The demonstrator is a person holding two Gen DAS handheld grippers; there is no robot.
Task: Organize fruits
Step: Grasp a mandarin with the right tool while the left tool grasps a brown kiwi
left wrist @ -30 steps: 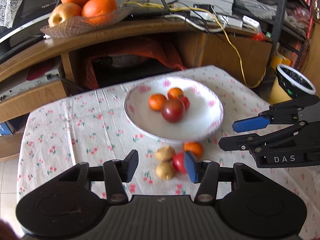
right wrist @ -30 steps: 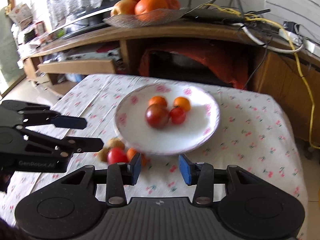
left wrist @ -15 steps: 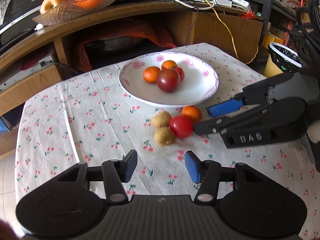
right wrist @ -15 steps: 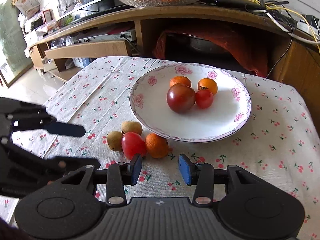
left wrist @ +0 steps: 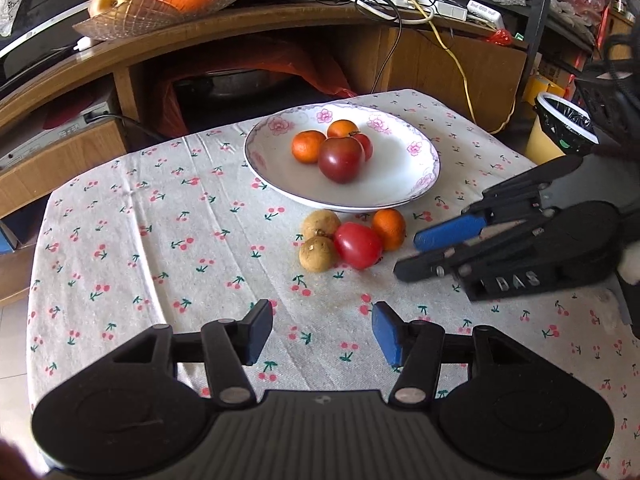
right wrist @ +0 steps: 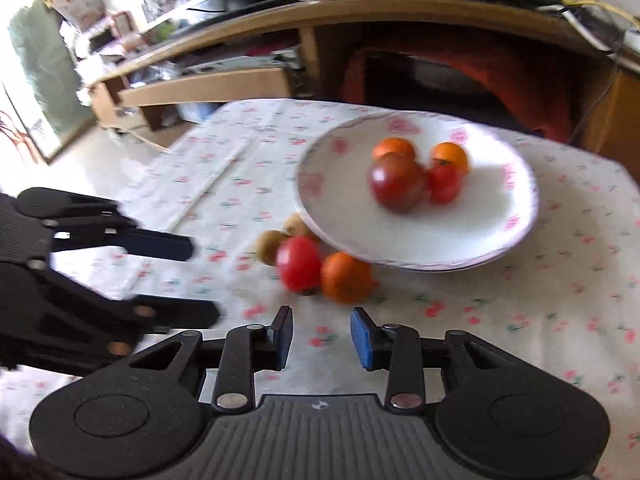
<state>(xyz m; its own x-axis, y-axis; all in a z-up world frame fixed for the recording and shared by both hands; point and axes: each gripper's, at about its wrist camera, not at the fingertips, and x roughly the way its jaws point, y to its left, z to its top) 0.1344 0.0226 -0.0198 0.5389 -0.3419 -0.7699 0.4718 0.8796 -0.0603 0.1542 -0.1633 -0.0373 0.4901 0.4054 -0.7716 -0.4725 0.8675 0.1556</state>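
Looking through the left wrist view, we see our left hand-held gripper (left wrist: pixel 322 334) hanging over the cherry-print counter (left wrist: pixel 160 248) with its jaws parted and nothing between them; they have just been opening. Ahead sits a white flowered plate (left wrist: pixel 400 188) holding 4 fruits: a dark red tomato (left wrist: pixel 341 159), 2 small oranges and a smaller red tomato tucked behind. Just in front of the plate lie 4 loose fruits in a touching cluster: 2 brown round fruits (left wrist: pixel 318 240), a red tomato (left wrist: pixel 357 245) and a small orange (left wrist: pixel 389 228). Our right hand-held gripper (left wrist: pixel 408 256) comes in from the right, its tips close to the small orange and the red tomato, not touching either as far as we can tell. A glass bowl (left wrist: pixel 160 12) of larger fruit stands on the wooden shelf behind.

Turning to the right wrist view, which is blurred, we find the right hand-held gripper (right wrist: pixel 322 340) with its jaws narrowly apart and empty; they have just been closing. The red tomato (right wrist: pixel 299 263) and small orange (right wrist: pixel 346 277) lie just beyond its tips, beside the plate (right wrist: pixel 508 216). The left hand-held gripper (right wrist: pixel 200 280) shows at the left.
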